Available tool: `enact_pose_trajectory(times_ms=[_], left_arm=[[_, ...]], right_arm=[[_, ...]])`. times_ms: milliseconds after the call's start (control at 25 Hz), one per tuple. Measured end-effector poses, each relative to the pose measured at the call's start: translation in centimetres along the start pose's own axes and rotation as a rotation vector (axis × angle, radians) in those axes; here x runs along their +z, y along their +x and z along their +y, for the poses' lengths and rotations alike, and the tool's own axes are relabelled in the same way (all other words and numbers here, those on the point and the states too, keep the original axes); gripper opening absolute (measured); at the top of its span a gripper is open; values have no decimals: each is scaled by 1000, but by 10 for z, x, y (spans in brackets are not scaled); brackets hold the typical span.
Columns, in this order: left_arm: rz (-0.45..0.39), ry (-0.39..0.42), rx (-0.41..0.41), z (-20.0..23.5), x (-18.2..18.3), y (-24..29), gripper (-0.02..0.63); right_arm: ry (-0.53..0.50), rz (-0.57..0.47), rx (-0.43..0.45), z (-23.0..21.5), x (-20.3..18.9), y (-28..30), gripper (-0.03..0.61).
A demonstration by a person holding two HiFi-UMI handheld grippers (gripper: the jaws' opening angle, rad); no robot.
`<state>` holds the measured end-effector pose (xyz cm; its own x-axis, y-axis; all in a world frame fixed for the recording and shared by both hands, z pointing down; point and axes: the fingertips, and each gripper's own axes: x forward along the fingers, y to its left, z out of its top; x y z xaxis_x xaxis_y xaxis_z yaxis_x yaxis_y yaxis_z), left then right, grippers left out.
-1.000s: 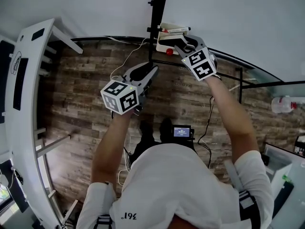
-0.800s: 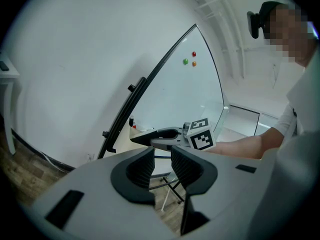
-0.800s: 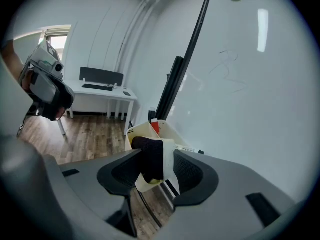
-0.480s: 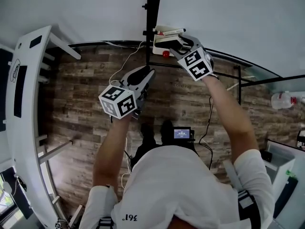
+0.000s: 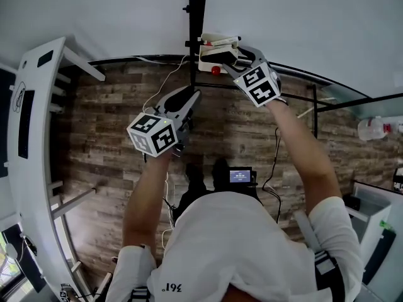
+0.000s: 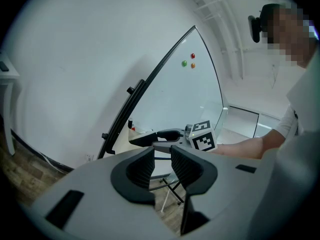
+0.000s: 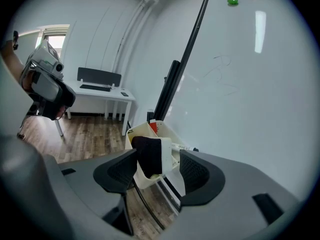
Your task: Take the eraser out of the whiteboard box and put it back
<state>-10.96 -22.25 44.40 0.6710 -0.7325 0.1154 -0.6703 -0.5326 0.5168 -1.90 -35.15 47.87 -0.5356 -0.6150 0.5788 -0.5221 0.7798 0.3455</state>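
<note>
The eraser (image 7: 152, 153), black felt on a white body, stands upright in the cream whiteboard box (image 7: 141, 132) hung on the board's frame. My right gripper (image 7: 159, 165) straddles it and its jaws are opening; the right pad stands clear of the eraser's white side. In the head view the right gripper (image 5: 234, 56) reaches into the box (image 5: 210, 50) at the top centre. My left gripper (image 5: 192, 98) hangs lower and to the left, away from the box. Its jaws (image 6: 163, 165) stand a little apart with nothing between them.
The whiteboard (image 7: 240, 74) carries three coloured magnets (image 7: 233, 1) and rests on a black stand (image 5: 200, 17). A white desk (image 5: 28, 137) runs along the left. A cable (image 5: 165, 80) and a small screen device (image 5: 240, 175) lie on the wood floor. A marker (image 7: 181, 146) lies in the box.
Both grippers keep their places; the picture only shifts slightly. The right gripper stays at the box with the eraser inside it.
</note>
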Motion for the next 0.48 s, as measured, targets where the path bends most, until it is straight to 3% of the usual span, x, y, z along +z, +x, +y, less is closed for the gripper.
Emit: enact_pose_trajectory(times_ms=[480], left_arm=[[-8, 21, -22, -18, 7, 6, 107]], right_arm=[[-7, -47, -17, -1, 10, -32, 264]])
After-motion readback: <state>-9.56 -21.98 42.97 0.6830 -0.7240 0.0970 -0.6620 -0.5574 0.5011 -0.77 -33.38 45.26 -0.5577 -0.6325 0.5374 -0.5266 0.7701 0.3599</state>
